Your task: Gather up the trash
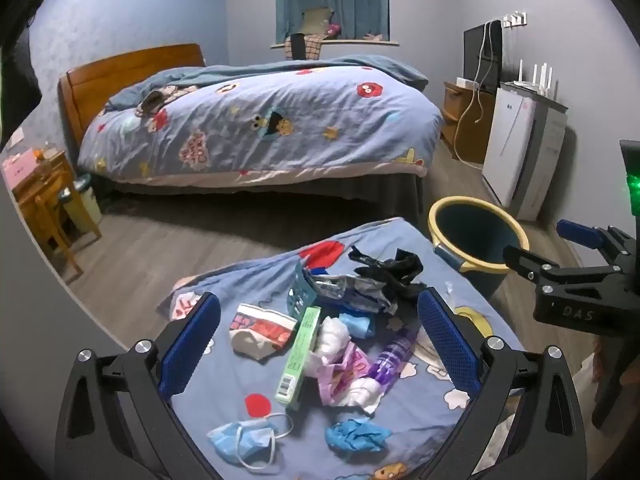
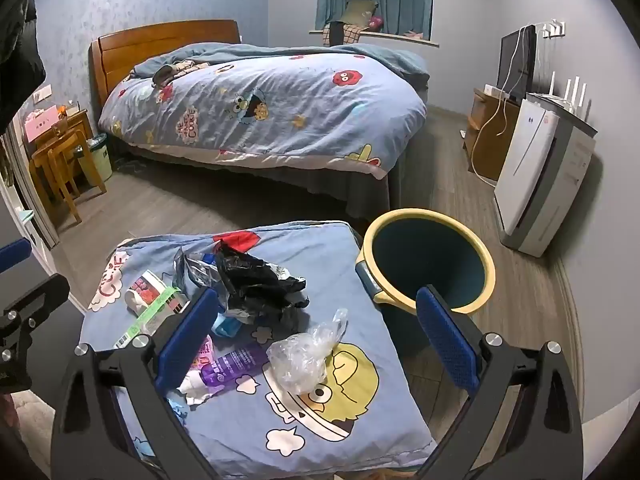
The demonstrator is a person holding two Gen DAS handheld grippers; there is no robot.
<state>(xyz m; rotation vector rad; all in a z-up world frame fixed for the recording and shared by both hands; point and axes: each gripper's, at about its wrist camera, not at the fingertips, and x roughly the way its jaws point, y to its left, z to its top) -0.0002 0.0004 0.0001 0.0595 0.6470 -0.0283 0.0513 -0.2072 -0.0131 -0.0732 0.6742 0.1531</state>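
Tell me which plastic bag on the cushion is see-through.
The clear crumpled bag lying alone on the yellow cartoon face, nearest the bin. The other bag is opaque black, heaped with the wrappers further back.

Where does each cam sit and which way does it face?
Left wrist: on the left claw, tilted down at the trash on the blue cushion; own open fingers frame it, right claw at right edge.
Right wrist: on the right claw, over the clear plastic bag; own open fingers show.
Shared: bin, purple tube, bed.

L gripper (image 1: pixel 318 344) wide apart, R gripper (image 2: pixel 316 344) likewise
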